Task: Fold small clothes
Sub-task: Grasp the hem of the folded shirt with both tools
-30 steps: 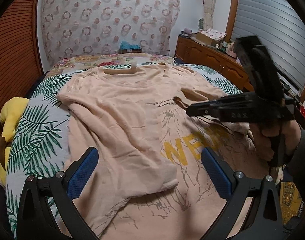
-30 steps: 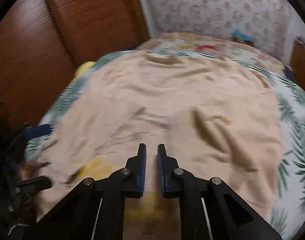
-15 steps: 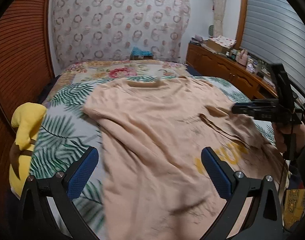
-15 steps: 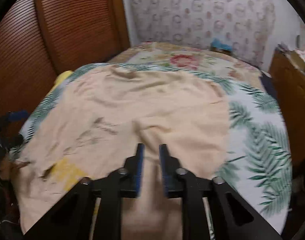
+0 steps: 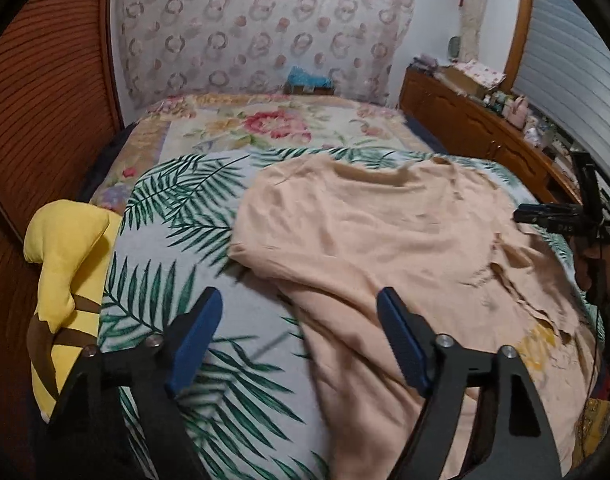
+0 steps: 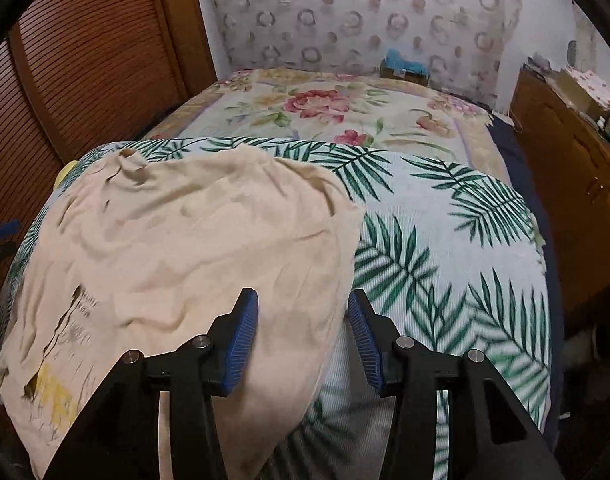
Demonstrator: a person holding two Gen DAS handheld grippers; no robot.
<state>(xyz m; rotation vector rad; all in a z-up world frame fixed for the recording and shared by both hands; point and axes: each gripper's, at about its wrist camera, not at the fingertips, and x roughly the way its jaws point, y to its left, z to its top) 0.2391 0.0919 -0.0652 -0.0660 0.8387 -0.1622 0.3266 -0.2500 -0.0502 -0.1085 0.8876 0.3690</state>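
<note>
A peach T-shirt (image 5: 385,248) with a yellow print lies spread and wrinkled on the palm-leaf sheet (image 5: 177,216). My left gripper (image 5: 299,320) hovers over the shirt's left edge. Its jaws are closing but stand wide, and the blue pads (image 5: 197,332) touch nothing. In the right wrist view the T-shirt (image 6: 177,240) fills the left half. There my right gripper (image 6: 303,328) hangs over the shirt's right edge. Its jaws are opening, with cloth below the gap but none pinched. In the left wrist view the right gripper (image 5: 561,220) shows at the far right, held by a hand.
A yellow plush toy (image 5: 65,260) lies at the bed's left edge by the slatted wooden doors (image 5: 45,92). A floral blanket (image 5: 273,124) covers the far end. A cluttered wooden dresser (image 5: 485,132) runs along the right side.
My left gripper has moved left to the shirt's left edge and its jaws have narrowed. My right gripper has moved right to the shirt's right edge and its jaws have parted.
</note>
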